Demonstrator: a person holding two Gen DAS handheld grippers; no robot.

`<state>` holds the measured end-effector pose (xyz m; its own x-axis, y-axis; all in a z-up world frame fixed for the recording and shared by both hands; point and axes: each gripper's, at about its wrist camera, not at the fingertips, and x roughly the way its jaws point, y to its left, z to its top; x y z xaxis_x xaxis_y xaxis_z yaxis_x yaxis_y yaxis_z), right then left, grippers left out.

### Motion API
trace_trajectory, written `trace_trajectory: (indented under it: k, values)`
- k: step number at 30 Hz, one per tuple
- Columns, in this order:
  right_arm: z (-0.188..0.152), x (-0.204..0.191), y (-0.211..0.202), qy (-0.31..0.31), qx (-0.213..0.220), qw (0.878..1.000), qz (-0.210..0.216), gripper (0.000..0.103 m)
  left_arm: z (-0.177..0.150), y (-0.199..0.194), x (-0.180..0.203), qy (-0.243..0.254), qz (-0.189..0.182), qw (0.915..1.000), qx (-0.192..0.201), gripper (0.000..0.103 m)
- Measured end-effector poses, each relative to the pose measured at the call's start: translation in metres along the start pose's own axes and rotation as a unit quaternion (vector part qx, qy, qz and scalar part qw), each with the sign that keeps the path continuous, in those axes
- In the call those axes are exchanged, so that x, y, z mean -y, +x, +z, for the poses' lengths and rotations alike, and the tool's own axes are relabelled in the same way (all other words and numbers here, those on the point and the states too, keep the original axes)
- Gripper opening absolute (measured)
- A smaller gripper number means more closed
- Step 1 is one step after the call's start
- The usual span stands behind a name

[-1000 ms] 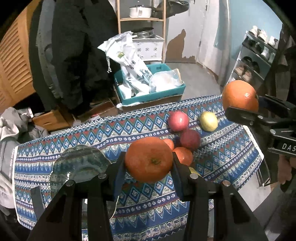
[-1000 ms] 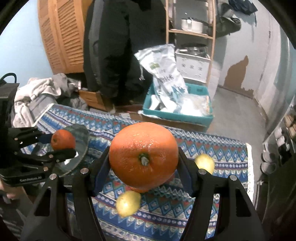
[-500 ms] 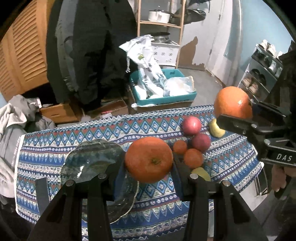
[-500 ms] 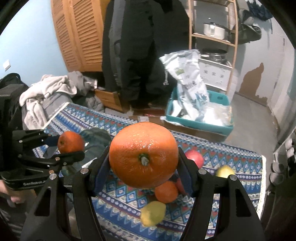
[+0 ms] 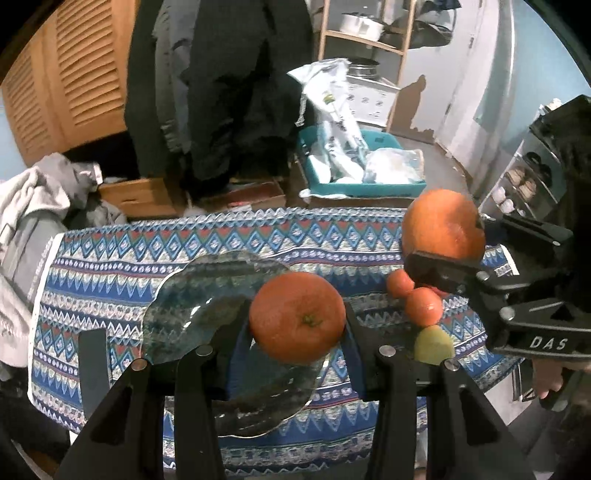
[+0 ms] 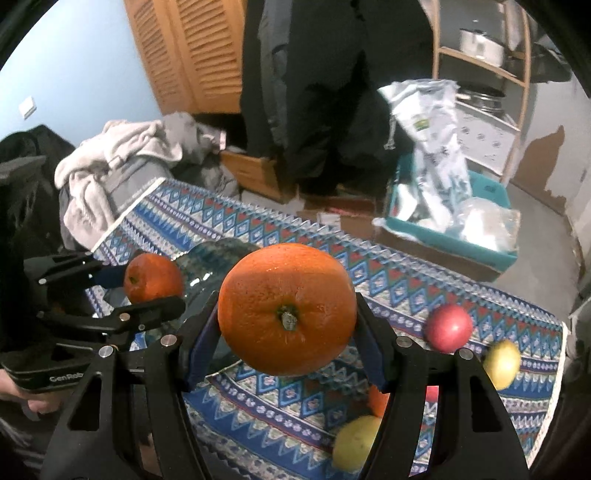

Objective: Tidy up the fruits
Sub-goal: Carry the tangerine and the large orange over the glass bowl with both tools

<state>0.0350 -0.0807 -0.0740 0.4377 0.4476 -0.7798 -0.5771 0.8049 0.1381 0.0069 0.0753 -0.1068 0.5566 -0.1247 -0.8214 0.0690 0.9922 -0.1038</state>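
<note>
A cluttered room is seen behind the table: louvred wooden doors point(image 6: 192, 55), dark coats point(image 5: 236, 85) hung in front of them, a wooden shelf unit point(image 5: 373, 33) with a metal pot, and a teal bin point(image 5: 362, 173) on the floor filled with white plastic bags. A heap of grey and white clothes point(image 6: 122, 162) is piled just past the left end of the table.

The table is covered by a blue patterned cloth point(image 5: 110, 266). A glass plate point(image 5: 195, 295) with a wavy rim is set on the cloth toward the left end, reaching close to the near edge.

The left gripper point(image 5: 297, 328) is held above the plate's right part, and a large orange point(image 5: 297, 321) is clamped between its blue-padded fingers, stem scar facing the camera. In the right wrist view the same gripper point(image 6: 147, 291) is seen from the side over the plate. The right gripper point(image 6: 286, 325) is closed around a second, bigger orange point(image 6: 286, 306), which is held in the air over the middle of the cloth.

The loose fruit is gathered toward the right end. Two small tangerines point(image 5: 423, 306) are lying touching one another, with a yellow-green lemon point(image 5: 434, 343) just beside them toward the near edge. A red apple point(image 6: 447, 328) is seen nearer the far right corner, and a second lemon point(image 6: 502, 363) just beside it at the right edge.
</note>
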Motion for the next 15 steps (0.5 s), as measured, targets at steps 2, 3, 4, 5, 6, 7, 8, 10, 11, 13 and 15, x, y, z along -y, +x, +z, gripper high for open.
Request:
trace_trajectory:
  k: [2,3,4,5,6,7,8,10,11,13,15]
  values:
    - [0.002,-0.007,0.011,-0.005,-0.010,1.000,0.005,0.067,-0.004,0.003,-0.009,-0.008,0.002,1.0000,-0.004,0.046]
    - [0.002,-0.011,0.018,-0.008,-0.016,1.000,0.009,0.067,-0.006,0.005,-0.013,-0.012,0.003,0.9999,-0.006,0.046]
    - [0.003,-0.014,0.024,-0.010,-0.021,1.000,0.012,0.067,-0.007,0.007,-0.018,-0.015,0.005,0.9998,-0.009,0.046]
    - [0.003,-0.017,0.029,-0.012,-0.026,0.999,0.014,0.067,-0.010,0.010,-0.023,-0.019,0.009,0.9997,-0.013,0.046]
    - [0.004,-0.019,0.034,-0.013,-0.031,0.999,0.016,0.067,-0.012,0.012,-0.027,-0.022,0.011,0.9996,-0.015,0.046]
    - [0.005,-0.023,0.041,-0.014,-0.037,0.999,0.020,0.067,-0.015,0.015,-0.033,-0.027,0.014,0.9994,-0.018,0.046]
    - [0.006,-0.025,0.046,-0.015,-0.042,0.999,0.024,0.067,-0.016,0.017,-0.037,-0.029,0.016,0.9992,-0.020,0.046]
    - [0.007,-0.031,0.060,-0.018,-0.055,0.998,0.029,0.067,-0.020,0.022,-0.046,-0.034,0.022,0.9989,-0.025,0.046]
    - [0.007,-0.034,0.065,-0.021,-0.060,0.997,0.031,0.067,-0.024,0.025,-0.051,-0.038,0.025,0.9986,-0.028,0.046]
    - [0.006,-0.040,0.079,-0.027,-0.072,0.996,0.036,0.067,-0.027,0.030,-0.058,-0.042,0.029,0.9980,-0.036,0.046]
    - [0.005,-0.045,0.091,-0.027,-0.085,0.995,0.046,0.067,-0.033,0.036,-0.064,-0.046,0.031,0.9975,-0.045,0.046]
